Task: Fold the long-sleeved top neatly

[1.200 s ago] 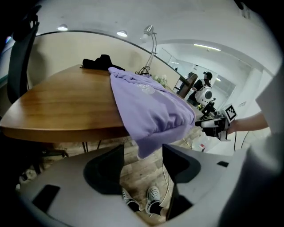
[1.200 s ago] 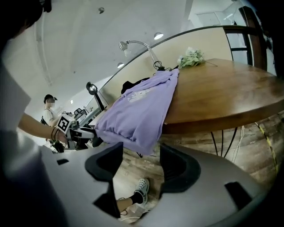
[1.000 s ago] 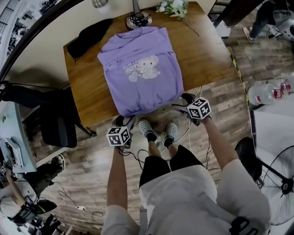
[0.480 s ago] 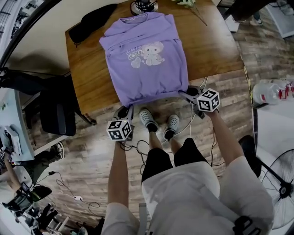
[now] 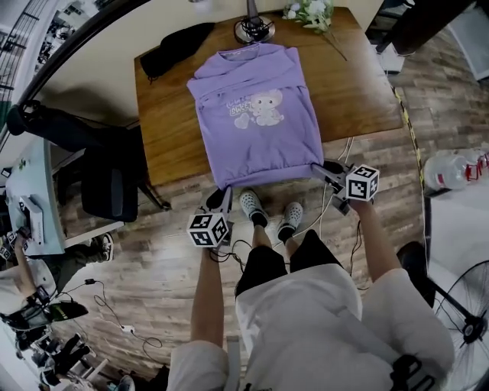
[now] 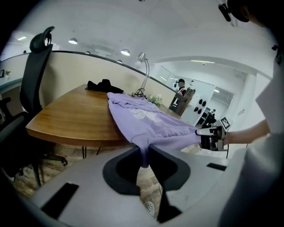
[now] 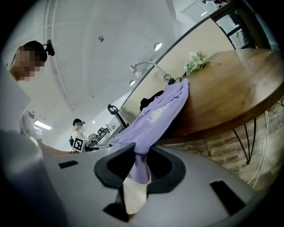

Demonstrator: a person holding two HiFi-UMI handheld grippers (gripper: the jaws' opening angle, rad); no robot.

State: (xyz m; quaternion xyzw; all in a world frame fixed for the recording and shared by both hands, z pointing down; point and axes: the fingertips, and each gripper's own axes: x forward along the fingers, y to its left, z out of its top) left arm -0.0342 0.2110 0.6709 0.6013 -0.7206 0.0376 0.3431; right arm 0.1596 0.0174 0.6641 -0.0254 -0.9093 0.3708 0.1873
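Found the purple long-sleeved top (image 5: 258,114) lying print side up on the wooden table (image 5: 359,84), collar toward the far edge, sleeves tucked out of sight. Noted the hem reaching past the near table edge and stretched between the two grippers, clear of the tabletop.

Left gripper (image 5: 223,197): clamped on the left hem corner. Confirmed in the left gripper view, with purple cloth pinched between the jaws and trailing back to the table. Jaws just been closing, with the hem between them.

Right gripper (image 5: 318,166): clamped on the right hem corner. Confirmed in the right gripper view, with a fold of purple cloth gripped and hanging a little below the pads. Jaws likewise just been closing on the fabric.

Recorded both grippers just off the near table edge, above the plank floor (image 5: 153,282).

Also on the table: a black garment (image 5: 174,46) at the far left corner, a lamp base (image 5: 254,29) touching or just beyond the collar, and a spray of flowers (image 5: 309,11) to its right. Observed a black office chair (image 5: 111,183) at the left of the table.
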